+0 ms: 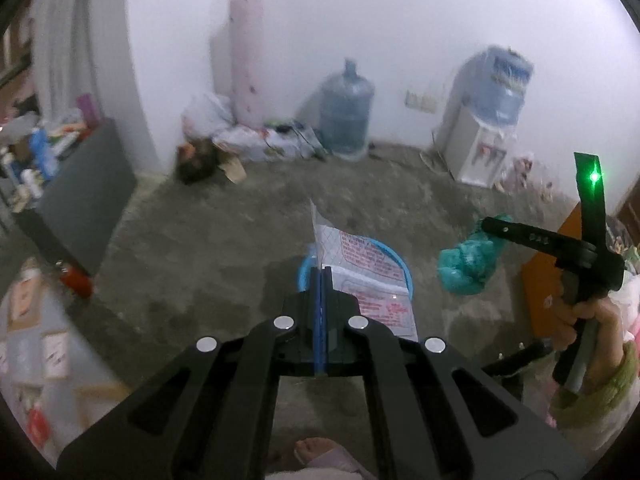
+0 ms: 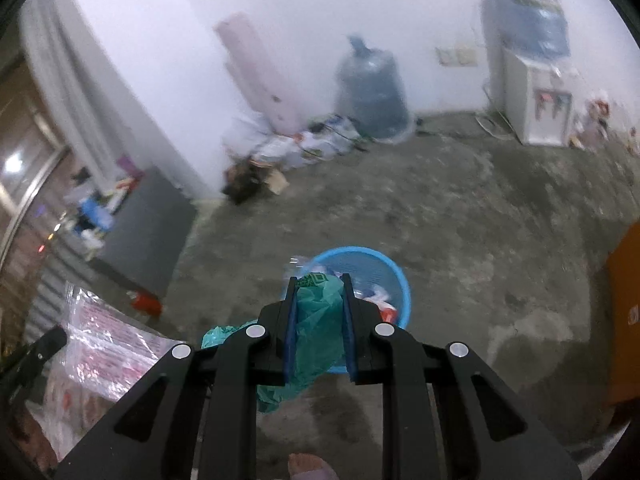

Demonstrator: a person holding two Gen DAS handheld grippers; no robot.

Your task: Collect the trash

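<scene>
Green plastic bag point(image 2: 316, 320) pinched in the right gripper point(image 2: 320, 280) above the blue basket point(image 2: 402, 280) on the concrete floor point(image 2: 460, 220), clear printed wrapper point(image 1: 360, 264) clamped between the left gripper's point(image 1: 321, 270) pressed-together jaws.

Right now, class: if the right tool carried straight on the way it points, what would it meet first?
Probably the blue basket: it lies just beyond the right tool, which grips a green plastic bag. Depth is unclear.

The left gripper point(image 1: 321, 276) rises from the lower centre of its frame, jaws pressed together, pointing downward. The right gripper point(image 2: 320, 284) does likewise, jaws narrowly apart. A hand point(image 1: 592, 320) grips its handle at the right edge.
</scene>
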